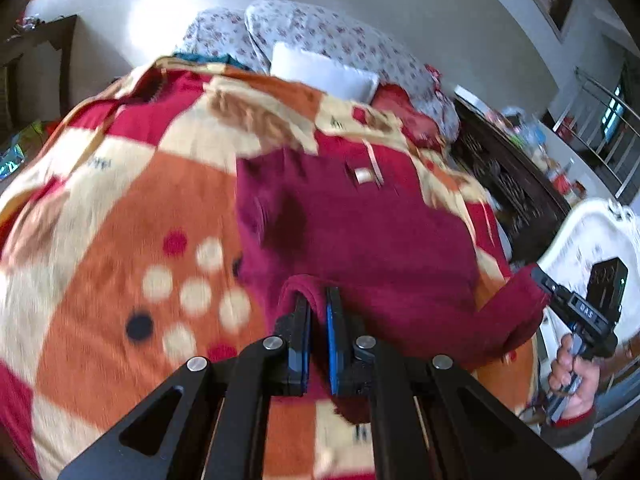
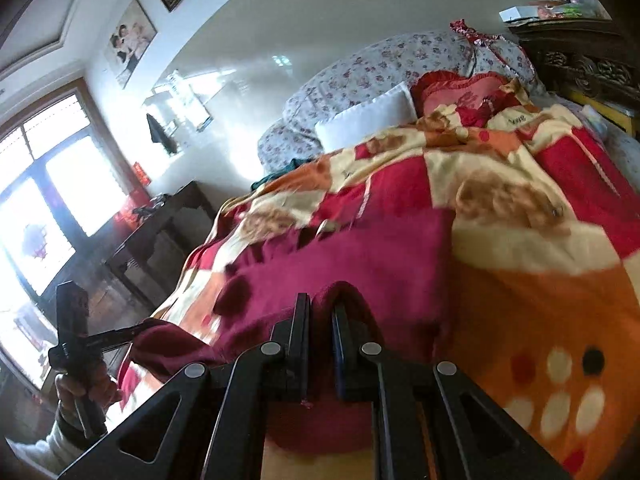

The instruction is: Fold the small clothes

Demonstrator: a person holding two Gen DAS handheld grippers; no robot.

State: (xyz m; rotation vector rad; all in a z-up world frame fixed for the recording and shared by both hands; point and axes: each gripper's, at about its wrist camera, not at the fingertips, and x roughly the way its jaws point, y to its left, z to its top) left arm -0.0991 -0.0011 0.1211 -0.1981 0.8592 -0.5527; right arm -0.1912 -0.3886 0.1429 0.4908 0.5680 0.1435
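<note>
1. On the bed, spread over a patterned blanket [image 1: 120,208] of orange, cream and red, lies the dark red garment [image 1: 360,232], a small fleecy piece with a pale label [image 1: 363,176] showing near its far edge.

2. Nearest me, the left gripper [image 1: 318,312] has its jaws clenched on a raised fold of the garment's near hem; cloth bulges up between the blue pads.

3. The right gripper [image 2: 322,320] is likewise clamped on a hump of the same red cloth at the other near corner. Seen from the left wrist view, that corner stretches off towards the person's hand [image 1: 572,372] at the bed's edge.

4. My reading: both near corners are lifted, ready to be carried over the far half for a fold.

5. What could go wrong:
   - Each pinch looks shallow, so the thick fleece might slip out if the two hands pull apart too hard.
   - Uneven travel of the two corners would skew the fold.
   - The blanket beneath is soft and rumpled; it could drag along and bunch under the garment.
   - The frames are blurred, so I cannot tell whether either pinch caught blanket too.
</note>
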